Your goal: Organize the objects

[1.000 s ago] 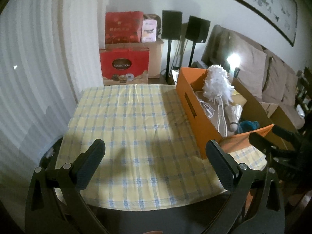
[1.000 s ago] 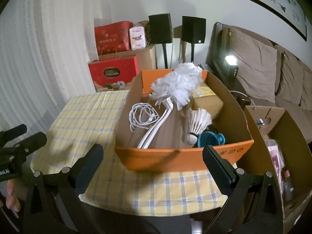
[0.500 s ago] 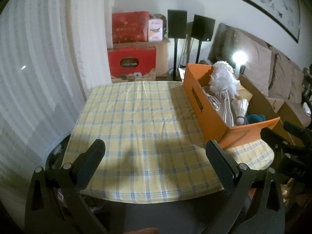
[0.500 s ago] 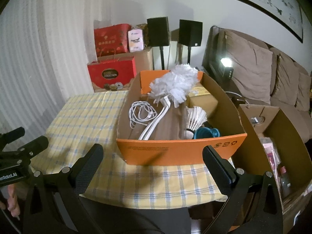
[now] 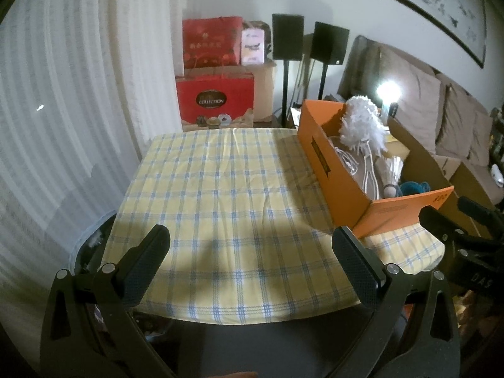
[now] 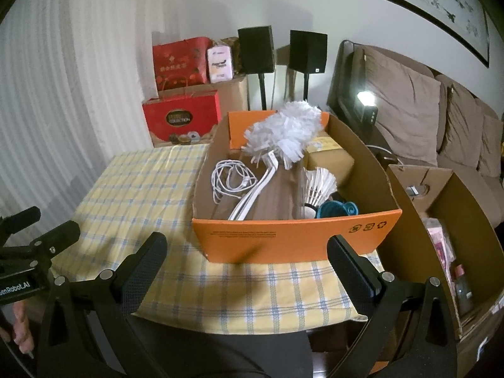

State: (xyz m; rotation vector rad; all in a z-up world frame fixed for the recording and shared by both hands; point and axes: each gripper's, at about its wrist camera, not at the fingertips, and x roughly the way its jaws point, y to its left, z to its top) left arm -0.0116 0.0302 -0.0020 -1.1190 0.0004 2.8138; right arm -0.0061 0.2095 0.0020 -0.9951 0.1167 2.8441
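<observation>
Each black hand-held gripper [image 6: 247,261] has textured pads [image 6: 143,267] and silver screws.

Dim room, lamp [image 5: 388,89] glare, fisheye-warped edges.

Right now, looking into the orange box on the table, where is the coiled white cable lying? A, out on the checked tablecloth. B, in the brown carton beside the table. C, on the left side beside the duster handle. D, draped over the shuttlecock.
C: in the right wrist view the coiled white cable lies inside the orange box, left of the duster handle, apart from the shuttlecock.
</observation>
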